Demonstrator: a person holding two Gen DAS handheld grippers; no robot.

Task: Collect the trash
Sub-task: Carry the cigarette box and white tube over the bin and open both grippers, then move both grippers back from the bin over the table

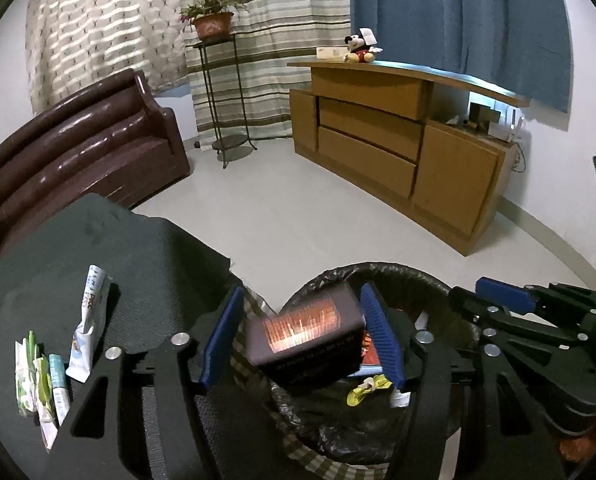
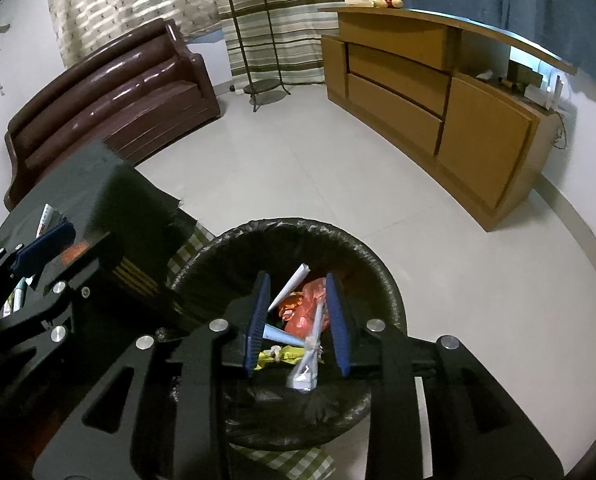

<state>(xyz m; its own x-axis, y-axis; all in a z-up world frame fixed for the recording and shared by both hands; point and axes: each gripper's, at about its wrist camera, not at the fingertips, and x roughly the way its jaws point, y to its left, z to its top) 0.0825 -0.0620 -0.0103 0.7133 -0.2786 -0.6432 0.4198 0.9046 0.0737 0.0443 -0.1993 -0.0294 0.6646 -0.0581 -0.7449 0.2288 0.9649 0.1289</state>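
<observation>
Black-lined bin (image 2: 382, 280): left gripper (image 1: 302, 344) jaws spread beside a box (image 1: 302, 344), right gripper (image 2: 298, 320) jaws parted.

1. A dark brown leather sofa (image 1: 78, 148) stood at the left against the wall.
2. Beside it rose a thin metal plant stand (image 1: 222, 100), carrying a terracotta pot (image 1: 213, 24) with a green plant.
3. Patterned cream curtains (image 1: 102, 32) and striped curtains (image 1: 270, 32) hung behind them; a blue curtain (image 1: 458, 20) hung further right.
4. A wooden cabinet (image 1: 378, 136) with drawers and doors stood on the pale tiled floor (image 1: 298, 208).
5. On the cabinet's top sat a mouse plush toy (image 1: 360, 50), just beside a small flat box (image 1: 330, 53).
6. Small white devices (image 1: 508, 120) sat on the cabinet's lower right shelf, too small to identify.
</observation>
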